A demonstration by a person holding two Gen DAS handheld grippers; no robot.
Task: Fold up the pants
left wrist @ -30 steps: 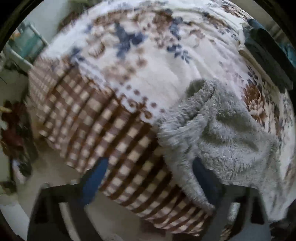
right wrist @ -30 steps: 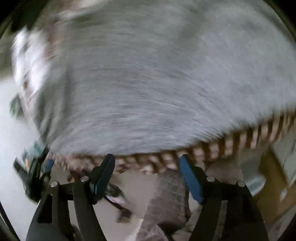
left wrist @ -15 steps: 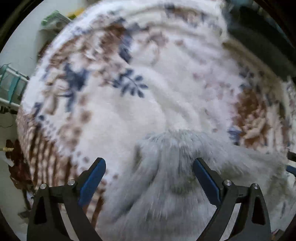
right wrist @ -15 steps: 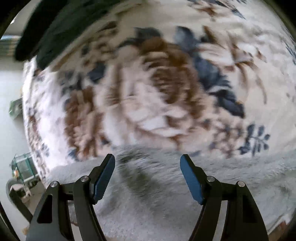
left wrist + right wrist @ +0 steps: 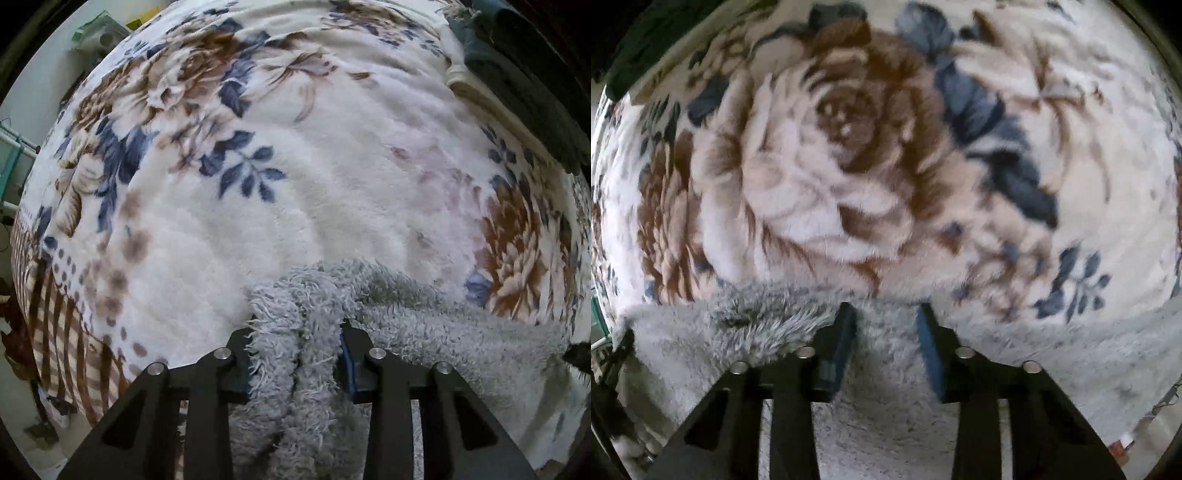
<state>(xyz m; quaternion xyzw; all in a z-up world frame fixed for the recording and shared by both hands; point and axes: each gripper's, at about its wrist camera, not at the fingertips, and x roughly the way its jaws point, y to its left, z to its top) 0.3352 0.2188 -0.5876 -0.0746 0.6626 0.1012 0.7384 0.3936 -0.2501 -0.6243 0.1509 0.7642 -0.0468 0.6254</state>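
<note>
Pants (image 5: 303, 354) of shaggy grey fleece sit bunched between the closing jaws of the left hand-held gripper (image 5: 295, 354), pads pressing the fabric. The right hand-held gripper (image 5: 886, 332) is likewise closing on the same garment's edge. Beyond both grippers, the pants lie on a floral blanket (image 5: 332, 177) covering the bed.

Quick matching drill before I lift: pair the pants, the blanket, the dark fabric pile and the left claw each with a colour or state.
Things:
1. pants
2. blanket
3. dark fabric pile
4. left claw

Descriptions:
A. white with brown and blue flowers
B. closing on bunched fluffy fabric
C. fluffy grey
D. lying at the blanket's far edge

Pairs: 1-C, 2-A, 3-D, 4-B
</note>
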